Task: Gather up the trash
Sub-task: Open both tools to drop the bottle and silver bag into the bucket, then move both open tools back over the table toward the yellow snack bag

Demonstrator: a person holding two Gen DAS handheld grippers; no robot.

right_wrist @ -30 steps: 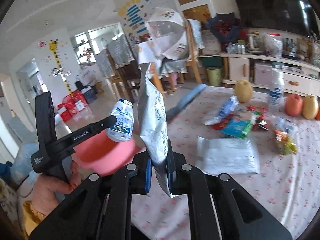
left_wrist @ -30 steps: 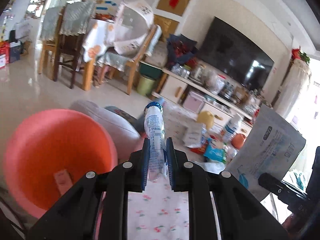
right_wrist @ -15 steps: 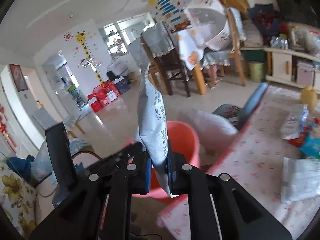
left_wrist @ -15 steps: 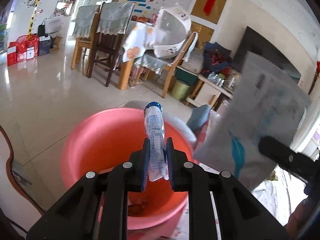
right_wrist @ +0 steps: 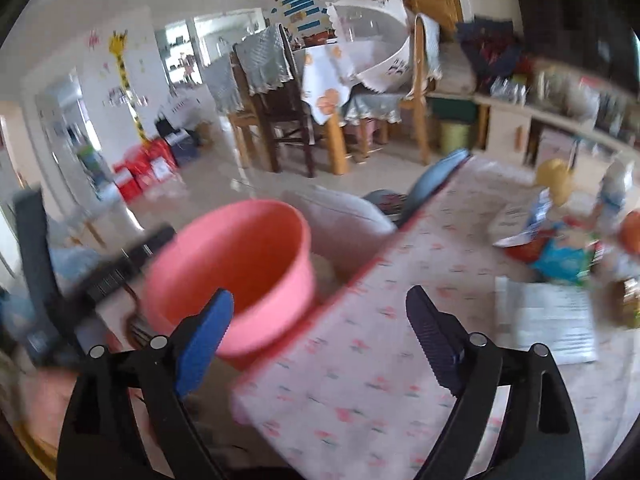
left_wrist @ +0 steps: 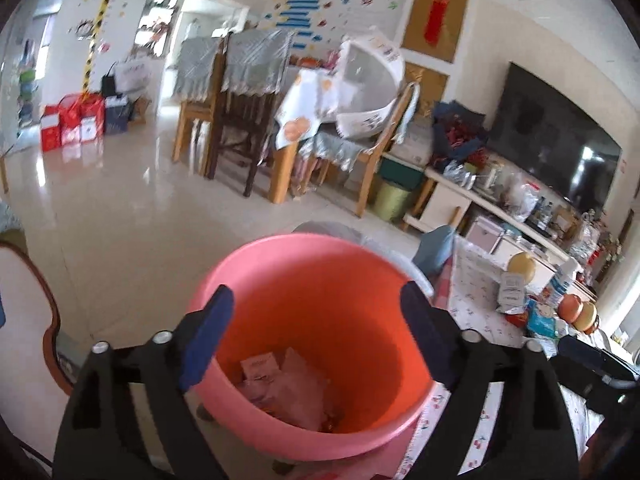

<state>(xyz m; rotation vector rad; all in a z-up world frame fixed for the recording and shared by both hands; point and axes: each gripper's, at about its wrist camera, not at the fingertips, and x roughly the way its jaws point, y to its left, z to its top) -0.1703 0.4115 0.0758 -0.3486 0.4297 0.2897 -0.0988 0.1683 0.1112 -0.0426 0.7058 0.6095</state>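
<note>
A pink bucket (left_wrist: 280,264) stands beside the table, with pale wrappers (left_wrist: 288,388) lying in its bottom. My left gripper (left_wrist: 316,328) is open and empty right above the bucket's mouth. My right gripper (right_wrist: 320,320) is open and empty over the table's left edge, just right of the bucket (right_wrist: 240,248). More trash (right_wrist: 556,248) lies on the flowered tablecloth (right_wrist: 380,360) at the right: a blue packet, a red wrapper and a flat white bag (right_wrist: 548,320).
A grey cushioned stool (right_wrist: 344,216) stands behind the bucket. Round fruit (left_wrist: 576,308) and a bottle sit at the table's far end. Dining chairs (left_wrist: 240,120), a TV bench (left_wrist: 500,208) and a green bin (left_wrist: 392,200) stand across the tiled floor.
Both grippers have opened; the bottle and the grey bag are gone from them. The left gripper stays over the bucket; the right has swung back toward the table.
</note>
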